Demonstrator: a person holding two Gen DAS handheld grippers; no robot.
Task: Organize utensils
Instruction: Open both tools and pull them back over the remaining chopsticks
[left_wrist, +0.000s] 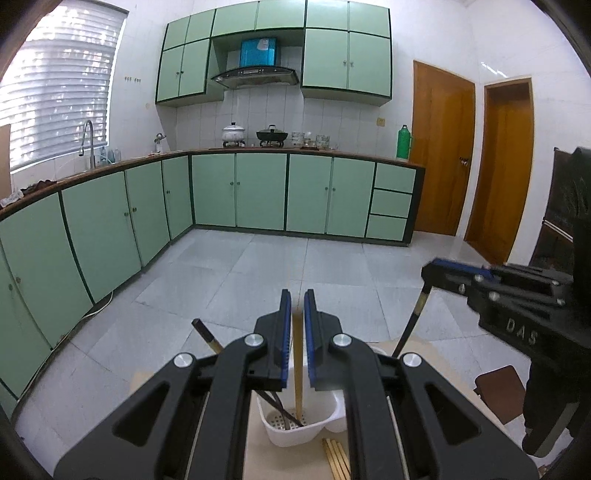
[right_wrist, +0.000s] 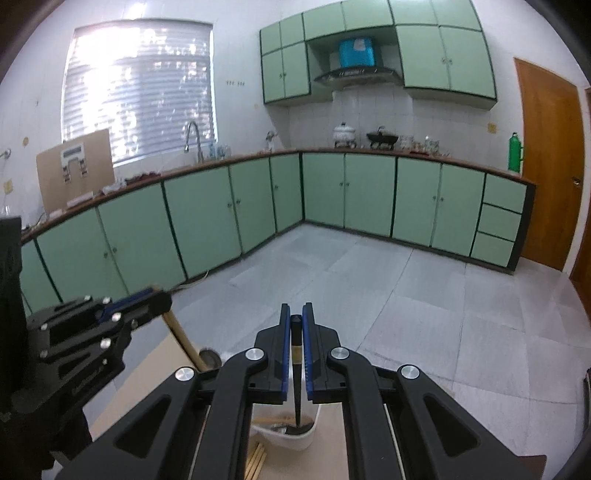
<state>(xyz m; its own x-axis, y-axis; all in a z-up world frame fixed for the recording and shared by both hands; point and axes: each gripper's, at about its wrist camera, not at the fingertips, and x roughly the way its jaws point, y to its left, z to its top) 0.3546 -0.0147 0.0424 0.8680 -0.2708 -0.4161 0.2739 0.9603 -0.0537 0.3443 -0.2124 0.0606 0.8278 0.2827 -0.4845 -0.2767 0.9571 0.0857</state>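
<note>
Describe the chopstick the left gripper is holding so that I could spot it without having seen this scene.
Find the white utensil holder on the light tabletop near the camera. The pale wooden chopstick stands nearly upright in it, pinched by the left gripper. The dark chopsticks beside it lean, and the pale loose chopsticks lie flat on the table.

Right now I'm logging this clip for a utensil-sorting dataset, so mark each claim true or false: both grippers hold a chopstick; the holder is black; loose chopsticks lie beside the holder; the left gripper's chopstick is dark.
1. Both the left gripper and the right gripper hold a chopstick. True.
2. The holder is black. False: it is white.
3. Loose light chopsticks lie beside the holder. True.
4. The left gripper's chopstick is dark. False: it is light wood; the dark chopstick is in the right gripper.
</note>
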